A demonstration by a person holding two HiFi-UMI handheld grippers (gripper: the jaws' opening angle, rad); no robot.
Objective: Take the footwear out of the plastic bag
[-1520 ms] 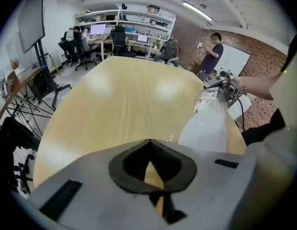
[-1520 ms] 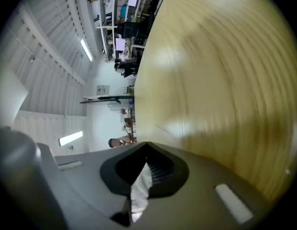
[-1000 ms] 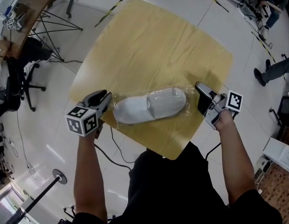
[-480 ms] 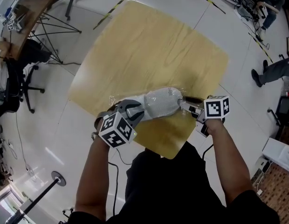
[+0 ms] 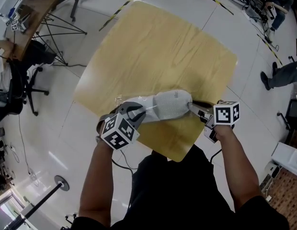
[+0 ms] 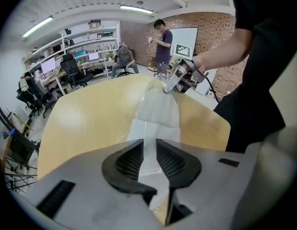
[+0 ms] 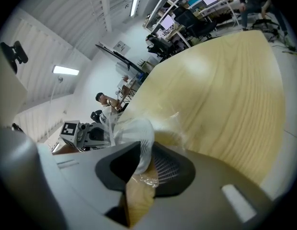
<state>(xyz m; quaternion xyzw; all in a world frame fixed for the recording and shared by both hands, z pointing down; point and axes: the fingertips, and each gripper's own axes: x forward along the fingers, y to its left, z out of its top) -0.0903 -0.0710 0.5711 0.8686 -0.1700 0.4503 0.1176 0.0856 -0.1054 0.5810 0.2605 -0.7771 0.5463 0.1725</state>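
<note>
1. Left gripper [image 5: 133,112]: at the table's near-left edge, the nearer of the two to the person. Jaws closing, with the slipper's [image 5: 160,105] white heel end filling the gap between the pads.
2. Right gripper [image 5: 192,107]: at the near-right edge, pointing back toward the left gripper. Jaws closing on the crumpled end of the plastic bag [image 7: 179,124]. A white fold sits between the pads with the film; whether it is the toe or only the bag cannot be told.
3. Slipper: lies flat across the near corner of the table [image 5: 158,47]. Its long axis runs from one gripper to the other, heel toward the left, toe toward the right. The bag shows most clearly as a glossy sleeve over the toe half, with some film also wrinkled beside the heel.
4. Relation governing the next move, as judged: both grippers stand on the slipper's own axis, at opposite ends, facing each other. Drawing them apart along that line should slide the slipper heel-first out of the bag, if each grip is on its own item.
5. Far half of the table: bare wood.
</note>
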